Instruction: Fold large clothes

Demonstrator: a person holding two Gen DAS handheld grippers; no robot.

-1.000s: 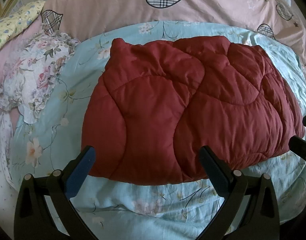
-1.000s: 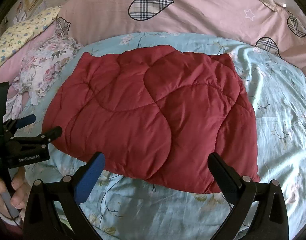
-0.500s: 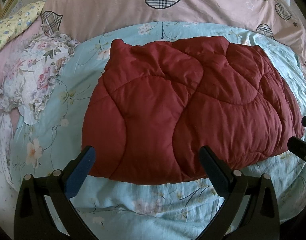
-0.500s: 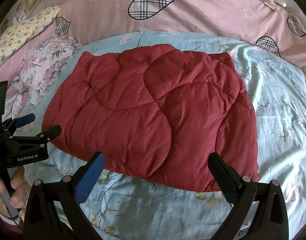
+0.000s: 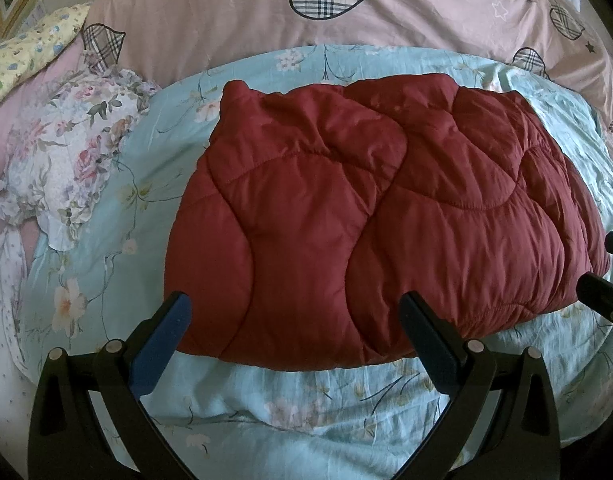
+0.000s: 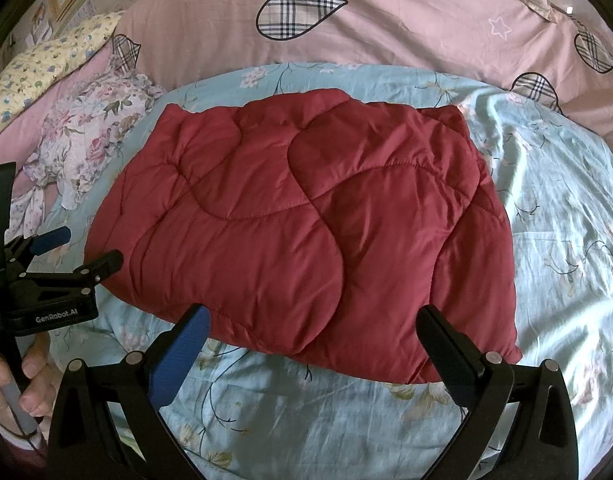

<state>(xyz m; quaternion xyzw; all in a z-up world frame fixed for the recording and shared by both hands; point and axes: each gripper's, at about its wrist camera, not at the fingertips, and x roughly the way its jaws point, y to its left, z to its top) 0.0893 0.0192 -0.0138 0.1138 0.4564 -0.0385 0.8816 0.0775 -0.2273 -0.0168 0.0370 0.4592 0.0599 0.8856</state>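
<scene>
Because the red quilted coat [image 6: 302, 232] lying folded on the blue floral bedsheet [image 6: 566, 216] looks puffy, soft and slippery, you should pinch deep at its near corners; your left gripper [image 5: 294, 324] and right gripper [image 6: 312, 336] both gape, empty.

Each hand-held gripper is black with silver rivets; the left hand-held gripper [image 5: 292, 328] and right hand-held gripper [image 6: 312, 336] carry blue finger pads [image 6: 178, 354]. White "GenRobot.AI" lettering marks the left one's body.
</scene>
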